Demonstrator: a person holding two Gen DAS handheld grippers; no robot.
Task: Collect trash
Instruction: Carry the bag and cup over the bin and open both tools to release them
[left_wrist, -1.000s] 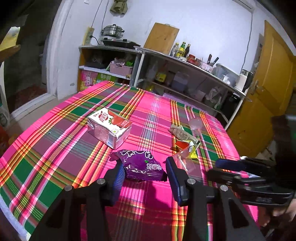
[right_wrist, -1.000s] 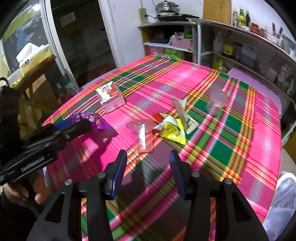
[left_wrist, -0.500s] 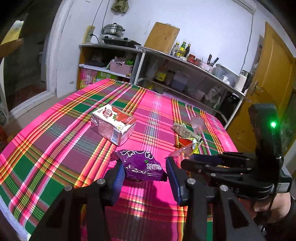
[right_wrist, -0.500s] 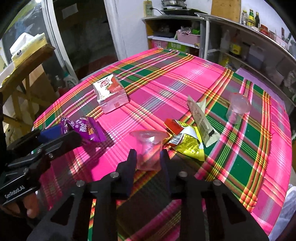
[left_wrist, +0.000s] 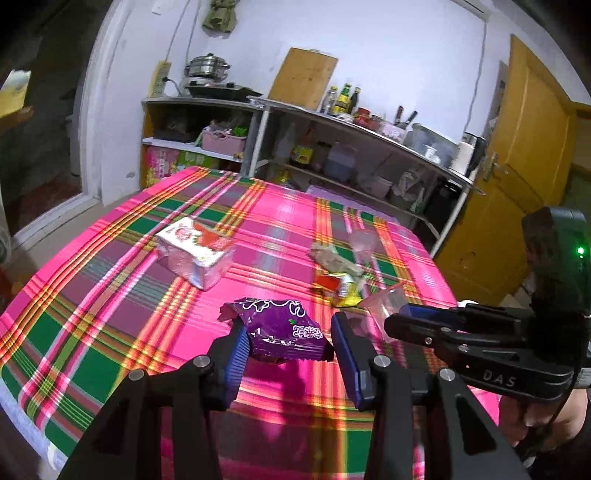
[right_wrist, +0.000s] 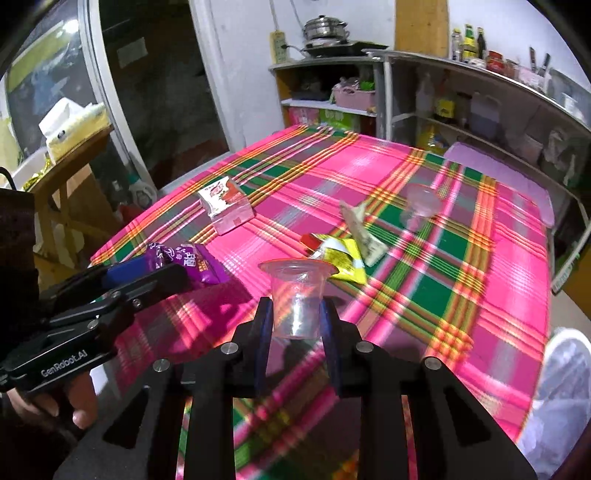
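My right claw is squeezing a thin see-through plastic cup, lifted just off the pink checked tablecloth. My left claw holds a crinkly purple snack wrapper between its blue pads. I think the cup could pop out or crumple if I squeeze too hard, because it is soft and slippery. The wrapper could slide free too. A white bag-lined bin waits near the table edge, and more trash lies on the cloth.
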